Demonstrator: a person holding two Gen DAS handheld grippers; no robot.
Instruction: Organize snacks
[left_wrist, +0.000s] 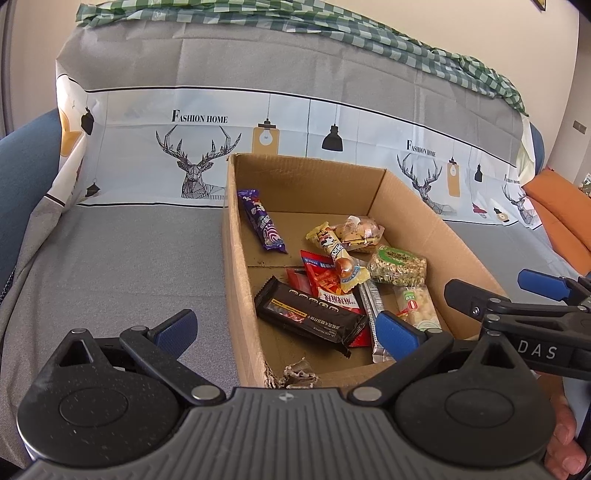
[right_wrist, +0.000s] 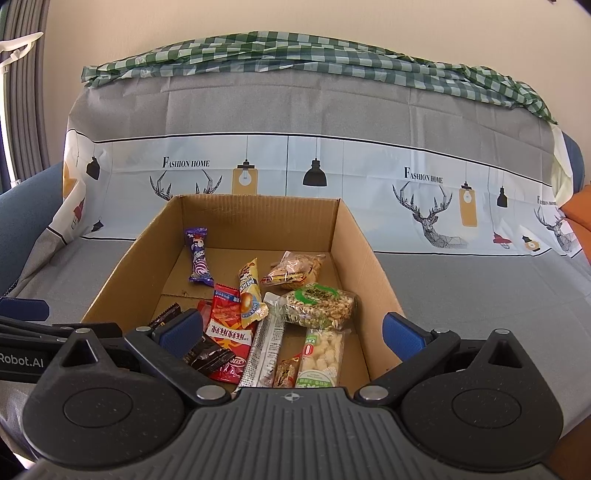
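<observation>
Open-topped cardboard box (right_wrist: 362, 258), near corner torn, holds assorted wrapped snacks (right_wrist: 317, 302); left gripper (left_wrist: 286, 328) and right gripper (right_wrist: 293, 332) both spread wide, empty.

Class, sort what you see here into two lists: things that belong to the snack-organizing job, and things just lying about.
Belongs to the job:
cardboard box
purple wrapper
black bar
red packet
peanut pack
left gripper and right gripper, both open

Just lying about:
checked cloth
deer-print cover
orange cushion
</observation>
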